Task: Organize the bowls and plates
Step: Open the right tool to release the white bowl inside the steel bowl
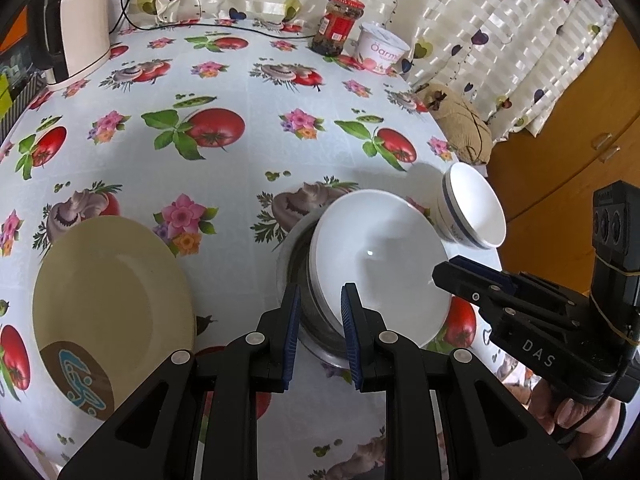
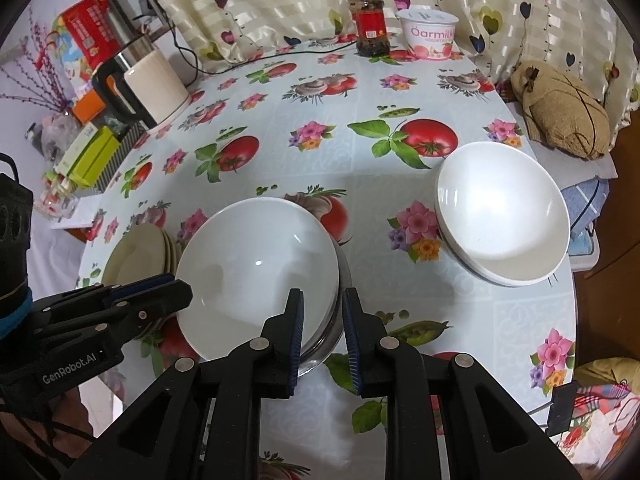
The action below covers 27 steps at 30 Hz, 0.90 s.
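A stack of white bowls sits in a metal bowl at the table's near middle. My left gripper is open with its jaws astride the near rim of this stack. My right gripper is open, its jaws astride the opposite rim; it shows in the left wrist view. A stack of cream plates lies to the left. A blue-banded white bowl stack stands at the right.
A floral tablecloth covers the table. At the back stand a kettle, a red-lidded jar and a yogurt tub. A brown cloth bundle lies at the right edge.
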{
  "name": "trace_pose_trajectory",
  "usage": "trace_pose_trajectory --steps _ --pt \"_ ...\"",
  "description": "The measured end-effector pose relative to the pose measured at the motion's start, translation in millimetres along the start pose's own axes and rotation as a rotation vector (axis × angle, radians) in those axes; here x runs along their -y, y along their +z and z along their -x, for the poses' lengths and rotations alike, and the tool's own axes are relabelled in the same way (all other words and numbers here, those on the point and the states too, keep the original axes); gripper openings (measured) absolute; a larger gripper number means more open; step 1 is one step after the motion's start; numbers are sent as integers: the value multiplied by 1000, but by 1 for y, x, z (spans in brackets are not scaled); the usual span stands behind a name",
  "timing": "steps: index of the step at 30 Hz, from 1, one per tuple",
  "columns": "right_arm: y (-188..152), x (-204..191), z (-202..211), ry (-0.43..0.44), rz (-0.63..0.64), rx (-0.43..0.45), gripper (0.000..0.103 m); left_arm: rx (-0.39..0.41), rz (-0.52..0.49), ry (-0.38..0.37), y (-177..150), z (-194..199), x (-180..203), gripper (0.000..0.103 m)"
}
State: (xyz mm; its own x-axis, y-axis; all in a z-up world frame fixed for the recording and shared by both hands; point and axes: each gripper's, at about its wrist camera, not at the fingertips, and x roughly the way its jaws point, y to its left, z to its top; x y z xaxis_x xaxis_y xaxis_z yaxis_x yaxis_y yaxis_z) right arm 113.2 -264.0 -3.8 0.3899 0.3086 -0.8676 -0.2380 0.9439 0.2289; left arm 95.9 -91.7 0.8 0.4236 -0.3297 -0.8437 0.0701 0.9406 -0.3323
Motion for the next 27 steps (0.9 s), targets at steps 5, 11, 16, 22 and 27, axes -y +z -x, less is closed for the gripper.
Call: trace_pose_trajectory --steps 5,11,16,22,27 --pt "1 0 6 7 7 20 20 36 4 -10 2 7 -2 22" --pt "2 1 11 10 5 37 20 57 4 -22 5 11 -1 22" --pt "5 -1 16 7 13 49 20 69 2 -28 9 13 1 22" --pt "7 0 22 4 13 64 21 93 -16 -34 15 20 7 22" --pt "8 3 27 6 8 75 29 96 -24 -37 17 21 10 22"
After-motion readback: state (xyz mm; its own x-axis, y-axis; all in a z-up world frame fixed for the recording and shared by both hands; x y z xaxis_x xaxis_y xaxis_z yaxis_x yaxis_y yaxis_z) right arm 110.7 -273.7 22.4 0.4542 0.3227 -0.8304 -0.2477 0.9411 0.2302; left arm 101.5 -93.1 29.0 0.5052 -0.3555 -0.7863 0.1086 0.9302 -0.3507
